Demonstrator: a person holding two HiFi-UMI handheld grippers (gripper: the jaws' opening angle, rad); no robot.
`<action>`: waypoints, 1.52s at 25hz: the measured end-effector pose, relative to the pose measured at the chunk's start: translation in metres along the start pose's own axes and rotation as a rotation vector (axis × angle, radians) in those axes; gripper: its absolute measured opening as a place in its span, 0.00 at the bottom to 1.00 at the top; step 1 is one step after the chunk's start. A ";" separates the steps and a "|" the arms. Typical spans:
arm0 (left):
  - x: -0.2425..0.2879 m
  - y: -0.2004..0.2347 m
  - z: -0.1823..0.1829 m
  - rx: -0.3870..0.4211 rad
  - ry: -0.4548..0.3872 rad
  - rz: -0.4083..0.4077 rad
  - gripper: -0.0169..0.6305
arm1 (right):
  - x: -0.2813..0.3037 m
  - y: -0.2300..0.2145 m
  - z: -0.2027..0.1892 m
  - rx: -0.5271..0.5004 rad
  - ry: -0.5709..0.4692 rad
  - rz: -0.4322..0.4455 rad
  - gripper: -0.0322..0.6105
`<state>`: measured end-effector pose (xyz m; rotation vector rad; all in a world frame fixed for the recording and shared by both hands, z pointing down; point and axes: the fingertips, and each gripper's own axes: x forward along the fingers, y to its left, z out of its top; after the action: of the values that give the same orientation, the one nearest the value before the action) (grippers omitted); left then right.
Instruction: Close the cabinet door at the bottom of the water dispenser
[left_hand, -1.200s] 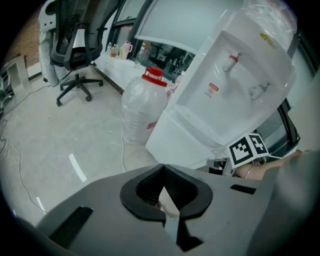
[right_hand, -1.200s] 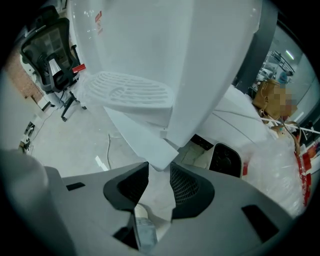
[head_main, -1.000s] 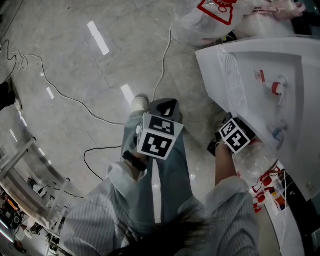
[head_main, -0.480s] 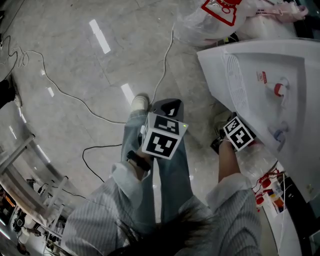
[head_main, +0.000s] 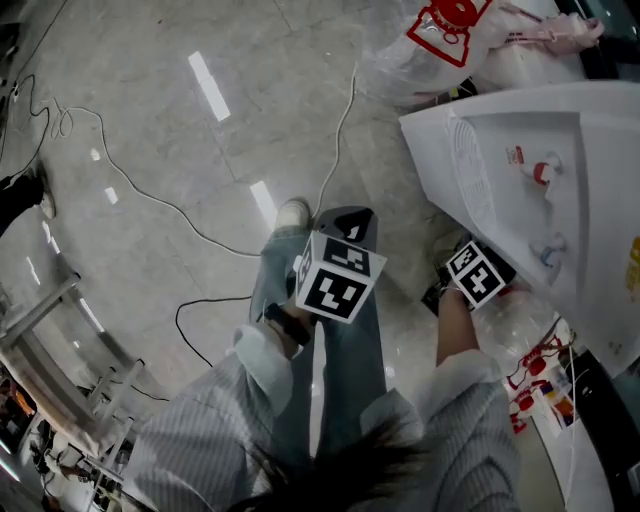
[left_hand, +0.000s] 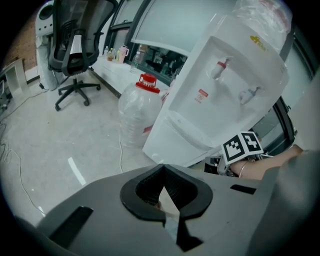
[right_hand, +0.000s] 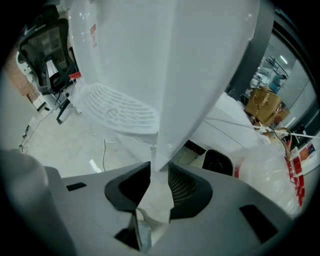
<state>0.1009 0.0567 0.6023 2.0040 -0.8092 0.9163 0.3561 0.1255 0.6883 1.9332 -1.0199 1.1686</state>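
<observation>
The white water dispenser (head_main: 530, 190) stands at the right, with its red and blue taps (left_hand: 220, 65) showing in the left gripper view. In the right gripper view the white cabinet door (right_hand: 185, 90) comes edge-on down between the jaws of my right gripper (right_hand: 159, 179). Its pads sit against that edge. In the head view only that gripper's marker cube (head_main: 473, 273) shows, low beside the dispenser. My left gripper (head_main: 350, 222) hangs over the person's jeans, jaws shut with nothing between them.
A large water bottle with a red cap (left_hand: 137, 115) stands left of the dispenser, and an office chair (left_hand: 75, 55) is further back. Cables (head_main: 160, 200) trail over the glossy floor. Plastic bags (head_main: 450, 40) lie behind the dispenser and a clear bag (right_hand: 280, 185) beside it.
My left gripper has lifted slightly above the person's knee. The right gripper has kept its place at the dispenser's base.
</observation>
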 end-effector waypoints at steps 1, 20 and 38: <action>-0.005 -0.001 0.004 0.010 -0.002 -0.005 0.04 | -0.006 0.004 0.000 0.009 -0.003 0.004 0.22; -0.176 -0.030 0.117 0.264 -0.152 -0.163 0.04 | -0.283 0.194 0.109 0.043 -0.388 0.526 0.10; -0.398 -0.139 0.202 0.497 -0.509 -0.331 0.04 | -0.641 0.184 0.180 -0.153 -1.024 0.711 0.07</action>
<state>0.0599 0.0456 0.1373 2.7693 -0.5055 0.4386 0.0773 0.0694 0.0583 2.0906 -2.3784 0.2792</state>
